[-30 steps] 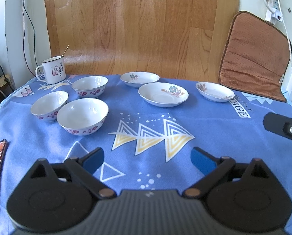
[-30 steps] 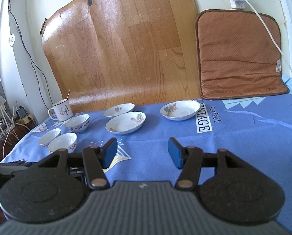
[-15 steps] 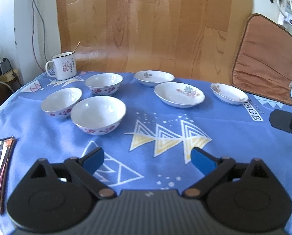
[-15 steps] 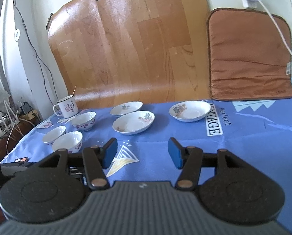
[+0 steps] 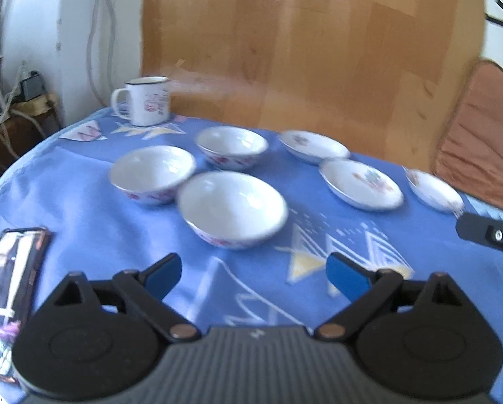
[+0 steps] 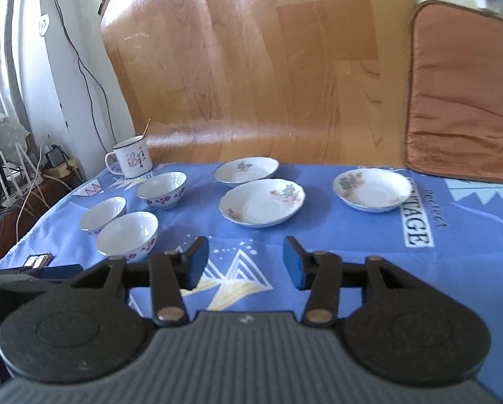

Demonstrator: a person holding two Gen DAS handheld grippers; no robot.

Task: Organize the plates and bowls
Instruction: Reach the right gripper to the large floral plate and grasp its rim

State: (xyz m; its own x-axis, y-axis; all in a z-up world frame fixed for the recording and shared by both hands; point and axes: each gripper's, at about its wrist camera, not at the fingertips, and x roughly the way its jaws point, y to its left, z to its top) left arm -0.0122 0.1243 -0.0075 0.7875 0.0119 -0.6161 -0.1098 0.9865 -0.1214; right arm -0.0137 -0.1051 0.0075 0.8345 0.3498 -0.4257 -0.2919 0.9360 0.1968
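Three round white bowls (image 5: 232, 208) with small red flowers sit close together on the left of the blue cloth (image 6: 352, 235), and three shiny, shallow flowered plates (image 6: 262, 202) lie to their right. The left tongs (image 5: 254, 274) stand wide open and empty, and the right tongs (image 6: 245, 262) have just been closing with nothing between them.

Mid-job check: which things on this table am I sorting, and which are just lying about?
For the job:
- three bowls: near, left, far
- three plates: middle, far, right

Lying about:
- mug with a stick in it
- phone at the table's left edge
- brown cushion against the wall
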